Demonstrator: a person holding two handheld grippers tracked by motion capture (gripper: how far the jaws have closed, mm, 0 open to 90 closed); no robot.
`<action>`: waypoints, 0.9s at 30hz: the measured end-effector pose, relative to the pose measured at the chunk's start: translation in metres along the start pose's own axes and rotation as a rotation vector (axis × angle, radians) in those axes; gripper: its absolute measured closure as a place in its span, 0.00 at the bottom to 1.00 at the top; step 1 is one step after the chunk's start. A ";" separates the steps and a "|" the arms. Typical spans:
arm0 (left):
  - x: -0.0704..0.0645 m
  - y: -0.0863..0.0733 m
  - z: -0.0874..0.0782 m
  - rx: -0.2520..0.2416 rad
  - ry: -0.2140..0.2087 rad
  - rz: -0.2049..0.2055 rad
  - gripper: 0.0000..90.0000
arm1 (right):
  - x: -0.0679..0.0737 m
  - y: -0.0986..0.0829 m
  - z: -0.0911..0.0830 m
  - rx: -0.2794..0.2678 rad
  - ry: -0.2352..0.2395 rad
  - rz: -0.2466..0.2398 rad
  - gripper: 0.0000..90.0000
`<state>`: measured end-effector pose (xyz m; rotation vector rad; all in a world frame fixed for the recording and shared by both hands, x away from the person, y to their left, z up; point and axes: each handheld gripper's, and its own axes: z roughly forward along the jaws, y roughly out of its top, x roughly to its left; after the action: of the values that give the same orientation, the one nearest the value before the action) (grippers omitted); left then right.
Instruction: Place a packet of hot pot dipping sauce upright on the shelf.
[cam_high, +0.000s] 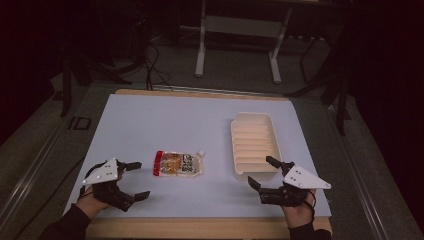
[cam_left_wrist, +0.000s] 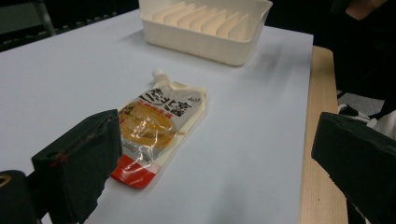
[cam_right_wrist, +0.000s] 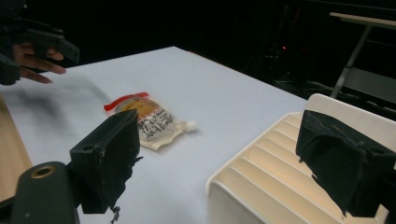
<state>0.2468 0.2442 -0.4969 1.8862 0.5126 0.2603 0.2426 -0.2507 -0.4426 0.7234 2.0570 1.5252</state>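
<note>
A flat food pouch (cam_high: 178, 164) with a red bottom edge and a small white spout lies near the middle of the white table sheet (cam_high: 175, 120); it also lies ahead in the left gripper view as the pouch (cam_left_wrist: 154, 123) and farther off in the right gripper view as the pouch (cam_right_wrist: 147, 119). My left gripper (cam_high: 140, 179) rests open at the front left, a short way left of the pouch. At the front right, my right gripper (cam_high: 261, 171) is open, by the near end of a cream ribbed tray (cam_high: 252, 140). Nothing is held.
The tray (cam_left_wrist: 205, 25) has several slots and stands right of centre. The wooden table edge (cam_high: 200, 227) runs along the front. A metal stand and cables (cam_high: 240, 45) are on the dark floor behind the table.
</note>
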 end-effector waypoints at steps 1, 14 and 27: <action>0.000 0.001 -0.001 -0.005 0.000 0.005 0.02 | 0.000 0.000 -0.001 -0.010 0.011 -0.004 0.15; -0.013 0.011 0.002 -0.036 -0.040 0.062 0.02 | 0.002 0.004 -0.003 -0.023 0.040 0.007 0.14; -0.026 0.039 0.023 -0.003 -0.047 0.002 0.02 | 0.007 0.008 -0.005 -0.043 0.027 -0.038 0.12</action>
<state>0.2422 0.2014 -0.4669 1.8852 0.4780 0.2172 0.2354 -0.2475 -0.4342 0.6472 2.0391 1.5606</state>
